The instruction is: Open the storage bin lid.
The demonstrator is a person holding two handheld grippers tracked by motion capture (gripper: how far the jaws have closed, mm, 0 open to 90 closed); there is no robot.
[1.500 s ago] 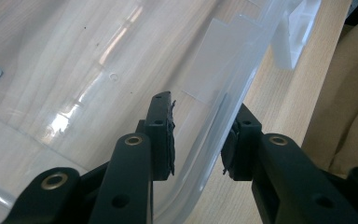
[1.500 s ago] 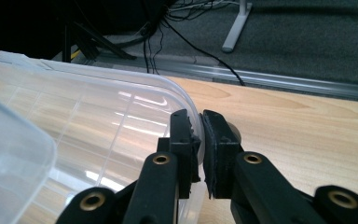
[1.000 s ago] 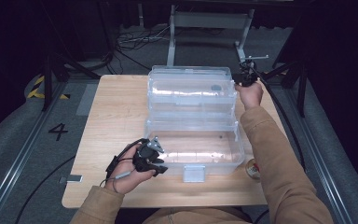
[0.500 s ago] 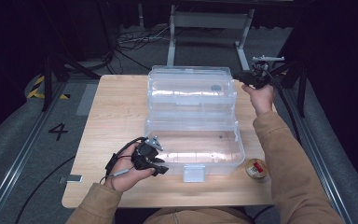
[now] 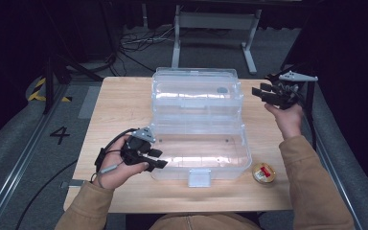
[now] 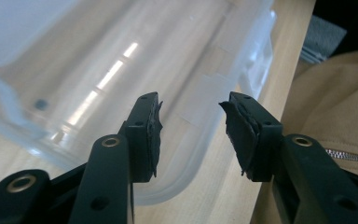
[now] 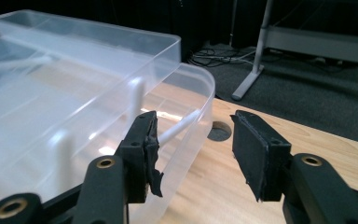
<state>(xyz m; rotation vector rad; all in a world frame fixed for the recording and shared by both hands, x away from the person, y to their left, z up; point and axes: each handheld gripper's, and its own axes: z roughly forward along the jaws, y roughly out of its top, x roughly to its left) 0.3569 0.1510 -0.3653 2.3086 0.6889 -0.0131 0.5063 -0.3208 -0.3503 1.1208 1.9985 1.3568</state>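
Observation:
A clear plastic box (image 5: 199,153) lies open on the wooden table (image 5: 120,110), its lid (image 5: 196,91) folded back on the far side. My left gripper (image 5: 157,158) hovers at the base's near-left corner, open. In the left gripper view the box rim (image 6: 200,140) runs beyond the gap of my left gripper (image 6: 191,116), and no pad touches it. My right gripper (image 5: 259,92) is held off the lid's right end, open. The right gripper view has the lid corner (image 7: 186,88) behind my right gripper (image 7: 193,135). Both pairs of jaws have just been opening, with nothing between them.
A small round yellow and red object (image 5: 263,173) lies on the table by the box's near-right corner. The box latch (image 5: 199,177) points at the person. A hole (image 7: 219,132) marks the tabletop near the lid. Metal stand legs (image 5: 211,28) and cables lie beyond.
The right hand has drawn its gripper rightward, away from the lid's right end. The left gripper has lifted slightly at the base's corner. The box has not moved.

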